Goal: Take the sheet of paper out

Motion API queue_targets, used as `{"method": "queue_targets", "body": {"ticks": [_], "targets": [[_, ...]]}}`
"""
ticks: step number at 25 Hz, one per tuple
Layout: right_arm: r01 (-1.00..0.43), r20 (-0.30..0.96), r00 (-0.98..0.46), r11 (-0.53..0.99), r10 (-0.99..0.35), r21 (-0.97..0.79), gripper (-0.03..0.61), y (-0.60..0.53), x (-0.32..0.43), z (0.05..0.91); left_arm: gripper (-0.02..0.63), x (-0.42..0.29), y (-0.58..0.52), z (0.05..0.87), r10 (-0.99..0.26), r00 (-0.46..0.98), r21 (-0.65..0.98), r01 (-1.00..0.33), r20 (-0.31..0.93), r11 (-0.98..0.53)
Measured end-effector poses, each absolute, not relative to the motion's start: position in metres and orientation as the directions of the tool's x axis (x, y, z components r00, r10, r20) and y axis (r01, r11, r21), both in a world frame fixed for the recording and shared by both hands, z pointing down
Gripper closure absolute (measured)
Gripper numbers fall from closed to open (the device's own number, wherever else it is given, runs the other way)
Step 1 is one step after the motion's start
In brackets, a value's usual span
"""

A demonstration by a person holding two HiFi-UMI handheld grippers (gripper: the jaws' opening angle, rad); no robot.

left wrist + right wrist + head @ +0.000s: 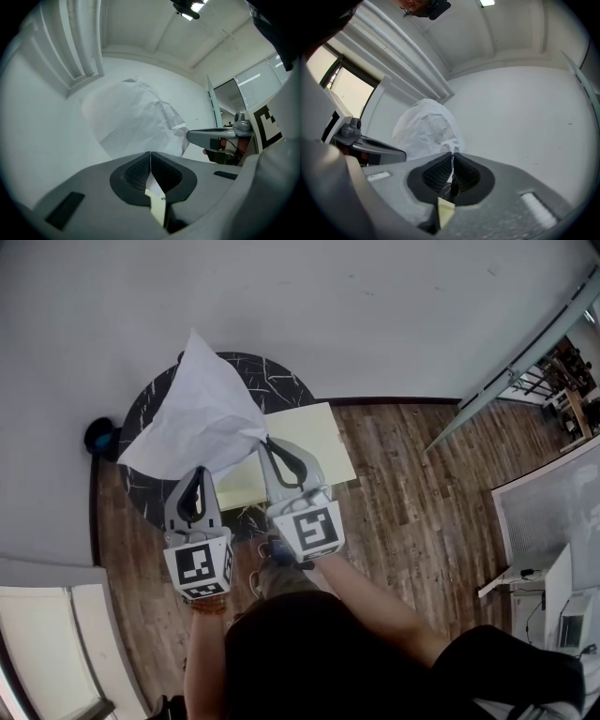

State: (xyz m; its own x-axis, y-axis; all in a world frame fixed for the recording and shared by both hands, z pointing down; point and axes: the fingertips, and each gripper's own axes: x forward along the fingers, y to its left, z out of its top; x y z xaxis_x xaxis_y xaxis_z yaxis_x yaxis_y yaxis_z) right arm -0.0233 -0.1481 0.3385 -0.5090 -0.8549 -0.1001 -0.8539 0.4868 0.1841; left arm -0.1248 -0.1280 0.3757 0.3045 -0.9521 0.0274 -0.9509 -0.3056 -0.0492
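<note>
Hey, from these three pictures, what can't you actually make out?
- Head view: the sheet of paper covers part of the round table; anything under it is hidden.
- Head view: the pale yellow item lies partly behind the right gripper; folder or envelope, cannot tell.
- Head view: the dark object by the wall is too small to identify.
- Gripper views: each gripper's own body blocks the sheet's lower edge.

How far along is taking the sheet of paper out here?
Done: the sheet of paper looks clear of the pale yellow folder lying on the round table. In hand: the left gripper and right gripper are both shut on its lower edge, holding it up. Left: only putting it down, if that is wanted.
</note>
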Motion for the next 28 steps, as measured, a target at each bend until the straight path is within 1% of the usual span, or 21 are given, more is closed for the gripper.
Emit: {"method": "queue_targets", "body": {"ticks": [17, 28], "targets": [[-0.853, -0.142, -0.513, 0.483, -0.847, 0.198, 0.572, -0.129, -0.048, 0.325, 0.606, -0.132, -0.113, 0.363, -0.957, 0.288, -0.048, -0.957, -0.030, -0.287], [-0.840, -0.132, -0.528, 0.493, -0.839, 0.226, 0.572, -0.122, -0.049, 0.329, 0.606, -0.129, -0.105, 0.371, -0.958, 0.285, -0.036, -0.958, -0.022, -0.284]]}}
